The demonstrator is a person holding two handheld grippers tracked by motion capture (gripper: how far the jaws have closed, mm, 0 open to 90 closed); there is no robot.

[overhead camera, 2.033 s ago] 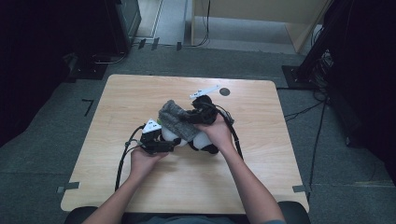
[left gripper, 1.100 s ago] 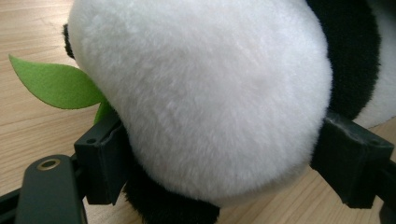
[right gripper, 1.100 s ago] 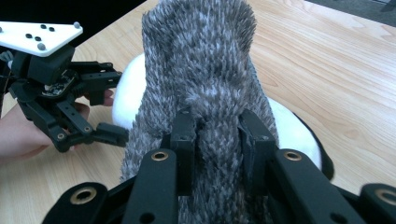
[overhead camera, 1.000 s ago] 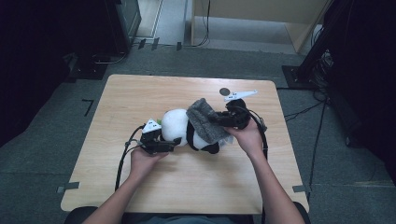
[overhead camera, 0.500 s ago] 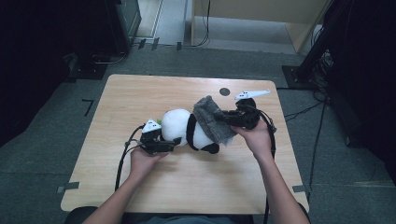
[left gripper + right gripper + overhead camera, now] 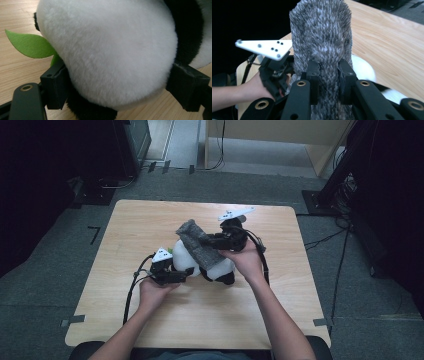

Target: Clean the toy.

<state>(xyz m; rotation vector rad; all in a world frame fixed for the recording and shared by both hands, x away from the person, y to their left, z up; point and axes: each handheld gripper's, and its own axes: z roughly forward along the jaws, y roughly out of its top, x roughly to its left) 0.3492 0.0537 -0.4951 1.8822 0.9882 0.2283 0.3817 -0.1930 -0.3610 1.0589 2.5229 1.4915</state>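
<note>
Shaggy grey cloth (image 6: 322,42), plush rounded panda (image 6: 110,50)

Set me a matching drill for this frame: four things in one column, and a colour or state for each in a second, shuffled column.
Things:
1. plush panda
2. fuzzy cloth
3. felt leaf
4. table

States:
A. green, beside the white fur
B. light wood
C. grey, pinched in the right tool
D. white and black, clasped by the left tool

Pairs: 1-D, 2-C, 3-A, 4-B

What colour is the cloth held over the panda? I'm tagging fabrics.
Mottled grey cloth; the right gripper view shows it best.
</note>
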